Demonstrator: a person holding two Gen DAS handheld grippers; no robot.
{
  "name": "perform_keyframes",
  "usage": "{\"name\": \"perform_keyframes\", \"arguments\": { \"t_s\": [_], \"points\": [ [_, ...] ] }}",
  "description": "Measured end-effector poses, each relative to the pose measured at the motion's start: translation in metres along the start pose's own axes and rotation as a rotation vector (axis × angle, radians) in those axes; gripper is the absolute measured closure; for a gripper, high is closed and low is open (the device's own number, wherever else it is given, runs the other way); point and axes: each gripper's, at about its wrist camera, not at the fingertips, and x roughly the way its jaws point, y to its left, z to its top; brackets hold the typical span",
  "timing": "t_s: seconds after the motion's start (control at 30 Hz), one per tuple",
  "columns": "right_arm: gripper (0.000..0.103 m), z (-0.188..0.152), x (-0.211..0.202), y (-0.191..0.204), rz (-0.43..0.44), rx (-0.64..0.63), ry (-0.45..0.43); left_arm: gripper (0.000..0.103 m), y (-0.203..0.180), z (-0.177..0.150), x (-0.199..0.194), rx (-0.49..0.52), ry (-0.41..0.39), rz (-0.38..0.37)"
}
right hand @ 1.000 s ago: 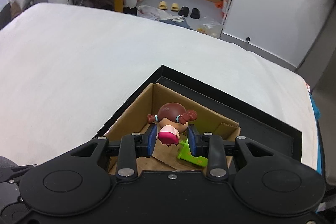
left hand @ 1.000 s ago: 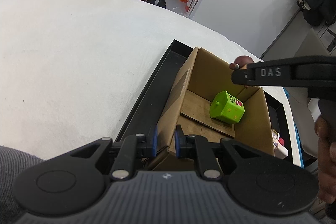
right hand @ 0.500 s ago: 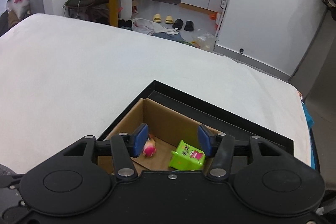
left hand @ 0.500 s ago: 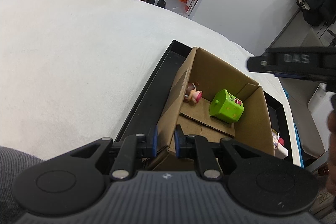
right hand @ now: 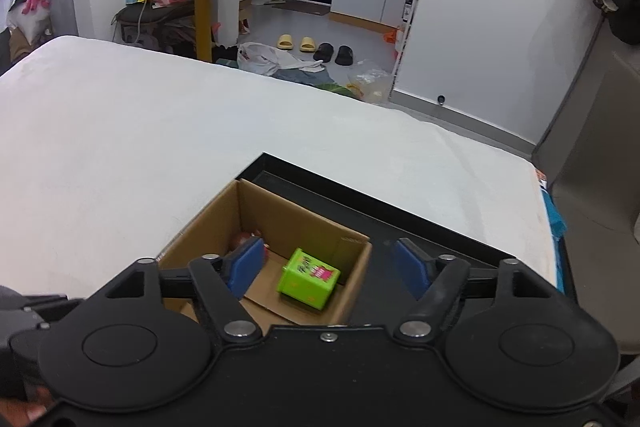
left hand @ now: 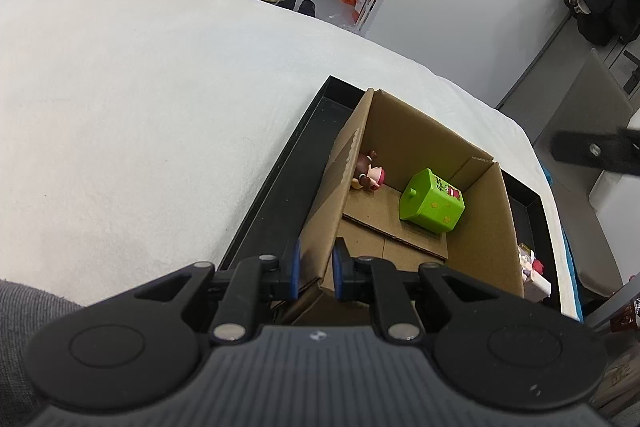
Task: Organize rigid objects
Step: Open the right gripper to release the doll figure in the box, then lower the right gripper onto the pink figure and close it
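- doll figure [left hand: 369,174] lies on its side on the floor of the cardboard box [left hand: 486,227], tucked against the box wall that runs ahead from the left gripper [left hand: 314,269]; brown hair, pink dress
- in the right wrist view only a bit of the doll figure [right hand: 245,239] shows, just behind the left pad of the right gripper [right hand: 331,269], mostly hidden
- green toy box [left hand: 432,201] tipped on the box floor, just right of the doll, ahead and right of the left gripper; small knob on one face, stickers on another
- same green toy box [right hand: 308,278] sits below and between the right gripper's fingers, not touched
- left gripper pressed together on the near corner wall of the cardboard box, blue pads [left hand: 296,267] flat on either side of the cardboard
- right gripper jaws opening, spread wide, nothing pinched between them; it hangs above the box's open top
- in the left wrist view a blurred black piece at far right edge is the right gripper [left hand: 596,151], well right of the box
- cardboard box stands inside a shallow black tray [left hand: 280,195], tray rim runs ahead and left of the left gripper
- small pink and white items [left hand: 530,267] in the tray past the box's right wall, too small to tell what
- tray rests on a white bed cover [left hand: 140,107] spreading left and ahead of both grippers
- grey sleeve [left hand: 24,311] at lower left by the left gripper
- slippers [right hand: 296,43] on the floor far ahead
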Motion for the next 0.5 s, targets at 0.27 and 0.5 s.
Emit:
{"name": "perform_keyframes", "arguments": {
  "t_s": [0.27,0.5],
  "points": [
    [0.02,-0.021,-0.009,-0.03,-0.031,0.051,0.027,0.088,-0.004,-0.001,0.0,0.014,-0.005,0.012],
    [0.02,-0.037,-0.009,-0.056,-0.056,0.099,0.051,0.089,-0.008,-0.003,-0.001,0.027,-0.01,0.025]
  ]
}}
